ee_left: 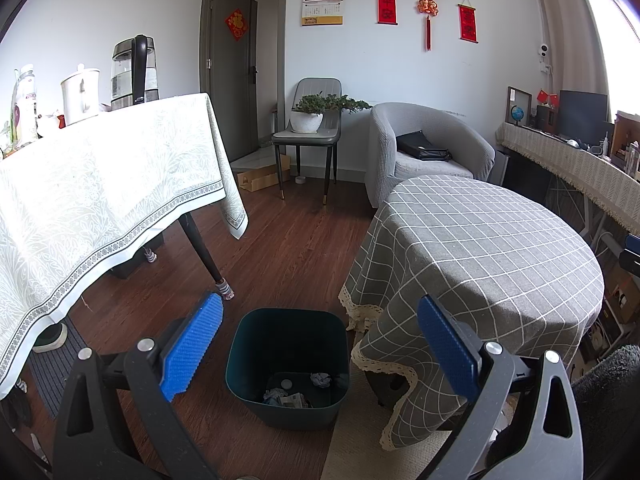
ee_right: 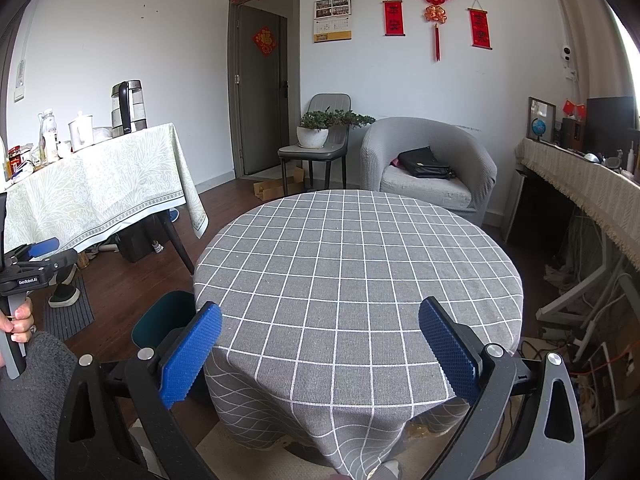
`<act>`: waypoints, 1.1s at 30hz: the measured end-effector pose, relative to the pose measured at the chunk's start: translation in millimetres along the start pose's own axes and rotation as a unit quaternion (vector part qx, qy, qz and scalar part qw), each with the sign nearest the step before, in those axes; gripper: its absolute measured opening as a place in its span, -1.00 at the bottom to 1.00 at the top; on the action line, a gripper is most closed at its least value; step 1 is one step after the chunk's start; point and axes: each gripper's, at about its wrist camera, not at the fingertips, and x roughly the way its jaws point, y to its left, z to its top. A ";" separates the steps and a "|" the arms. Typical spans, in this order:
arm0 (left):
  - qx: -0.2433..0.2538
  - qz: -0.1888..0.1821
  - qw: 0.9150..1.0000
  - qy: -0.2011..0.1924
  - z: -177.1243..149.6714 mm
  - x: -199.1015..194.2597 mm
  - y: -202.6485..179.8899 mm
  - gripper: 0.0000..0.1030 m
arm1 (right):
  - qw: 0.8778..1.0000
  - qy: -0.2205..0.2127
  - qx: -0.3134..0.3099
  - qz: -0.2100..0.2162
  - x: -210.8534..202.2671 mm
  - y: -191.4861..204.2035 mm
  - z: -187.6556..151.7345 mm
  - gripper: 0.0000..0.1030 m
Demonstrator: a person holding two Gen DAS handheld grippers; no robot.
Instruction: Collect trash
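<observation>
A dark teal trash bin [ee_left: 286, 364] stands on the wood floor left of the round table. Crumpled paper [ee_left: 321, 379] and other scraps [ee_left: 288, 398] lie at its bottom. My left gripper [ee_left: 320, 344] is open and empty, held above the bin. My right gripper [ee_right: 320, 352] is open and empty, held over the near edge of the round table [ee_right: 360, 264], which has a grey checked cloth. The bin's rim [ee_right: 162, 316] shows at the table's left in the right wrist view. The left gripper [ee_right: 30, 260] also shows there at far left, held by a hand.
A rectangular table with a pale green cloth [ee_left: 100, 184] stands at left, with a kettle [ee_left: 134, 72] and jars on it. A grey armchair [ee_left: 424, 148] holding a black bag, a chair with a potted plant [ee_left: 308, 116], and a cluttered side shelf [ee_right: 580, 184] lie beyond.
</observation>
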 end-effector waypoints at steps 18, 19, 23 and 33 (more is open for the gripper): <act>0.004 -0.003 1.000 0.002 -0.5 0.7 0.9 0.93 | 1.000 0.000 -0.001 0.000 -0.1 -1.8 0.0 0.93; 0.004 -0.003 1.000 0.002 -0.5 0.7 0.9 0.93 | 1.000 0.000 -0.001 0.000 0.0 -1.6 0.2 0.93; 0.004 -0.003 1.000 0.002 -0.5 0.7 0.8 0.93 | 1.000 0.000 -0.001 0.000 0.2 -1.7 0.3 0.93; 0.000 -0.007 1.000 0.005 -0.7 2.5 5.8 0.93 | 1.000 0.000 -0.002 0.000 0.4 -2.1 -0.1 0.93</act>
